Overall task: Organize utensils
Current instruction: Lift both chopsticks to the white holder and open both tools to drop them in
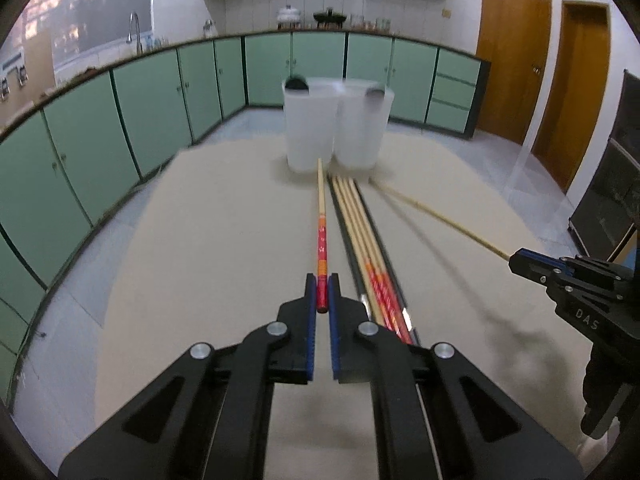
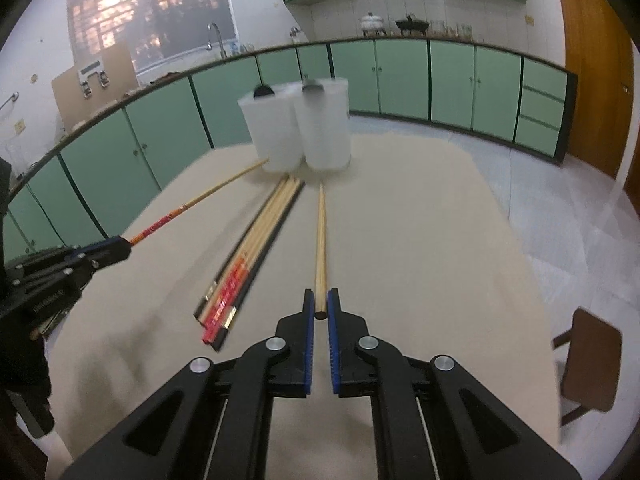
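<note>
Left wrist view: left gripper (image 1: 322, 294) has its jaws clamped on the butt end of a pale wooden chopstick with a red-and-orange patterned handle (image 1: 321, 240). The stick runs straight out from the jaws along the gripper's own line, thin tip pointing at the left of two translucent white plastic cups (image 1: 310, 128) at the far end of the beige counter (image 1: 200, 240). The tip reads as level with that cup's base, low, not over the rim.

Right wrist view: right gripper (image 2: 320, 308) has its jaws clamped on the butt of a plain pale wooden chopstick (image 2: 320, 240), same geometry: long axis in line with the jaws, tip towards the right-hand translucent white cup (image 2: 324, 128), stopping short of its base.

The loose bundle of wooden and black chopsticks (image 2: 248, 256) lies flat on the counter between the two held sticks, long axis also towards the cups, handles on the near side.

Each cup already has something dark showing at its rim; too blurred to identify.

My read: both sticks lie shallow, tips aimed at the cup walls. Each tip must come above its rim and the butt tip up before release. Each hand sits nearer its own-side cup.
</note>
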A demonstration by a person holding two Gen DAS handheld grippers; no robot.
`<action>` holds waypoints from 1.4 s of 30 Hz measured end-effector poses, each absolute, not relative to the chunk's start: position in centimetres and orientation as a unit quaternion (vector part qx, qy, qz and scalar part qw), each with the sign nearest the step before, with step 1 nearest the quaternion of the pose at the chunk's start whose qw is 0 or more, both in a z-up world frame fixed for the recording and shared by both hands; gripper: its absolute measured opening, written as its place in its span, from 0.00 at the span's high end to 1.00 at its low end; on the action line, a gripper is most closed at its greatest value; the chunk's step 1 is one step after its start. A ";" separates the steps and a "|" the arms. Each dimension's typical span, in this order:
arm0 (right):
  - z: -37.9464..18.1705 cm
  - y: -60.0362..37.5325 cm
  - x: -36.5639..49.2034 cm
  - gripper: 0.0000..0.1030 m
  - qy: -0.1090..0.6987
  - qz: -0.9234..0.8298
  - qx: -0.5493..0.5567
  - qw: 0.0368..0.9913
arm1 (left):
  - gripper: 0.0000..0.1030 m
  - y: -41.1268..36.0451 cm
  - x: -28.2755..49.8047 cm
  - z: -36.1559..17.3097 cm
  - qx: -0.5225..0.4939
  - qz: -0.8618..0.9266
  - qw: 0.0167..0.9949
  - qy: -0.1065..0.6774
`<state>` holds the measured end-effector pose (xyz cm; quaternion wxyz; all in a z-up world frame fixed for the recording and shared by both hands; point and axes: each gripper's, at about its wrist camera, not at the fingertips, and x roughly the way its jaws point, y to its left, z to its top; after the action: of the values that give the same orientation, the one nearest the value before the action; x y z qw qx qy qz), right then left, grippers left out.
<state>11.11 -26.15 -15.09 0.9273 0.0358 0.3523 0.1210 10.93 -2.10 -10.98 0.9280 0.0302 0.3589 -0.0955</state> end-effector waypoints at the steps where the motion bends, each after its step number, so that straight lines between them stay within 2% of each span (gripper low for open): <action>1: -14.6 -26.2 11.0 0.94 0.348 0.120 0.033 0.929 | 0.95 -2.1 10.8 -10.3 0.032 -0.097 0.930 0.354; 14: -7.2 -26.6 12.0 0.94 0.287 0.136 0.017 0.948 | 0.95 -1.0 10.6 -3.0 0.016 -0.115 0.950 0.289; 28: 0.1 -25.8 17.5 0.94 0.272 0.172 -0.018 0.947 | 0.95 -1.9 15.7 1.6 0.036 -0.148 0.955 0.254; 42: 11.5 -26.6 21.0 0.94 0.170 0.178 -0.029 0.969 | 0.95 -4.4 19.0 9.4 0.055 -0.158 0.975 0.148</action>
<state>20.96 -26.64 11.52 0.9688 -0.0287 0.1701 0.1779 18.98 -4.41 9.44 0.9749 0.0545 0.1477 -0.1577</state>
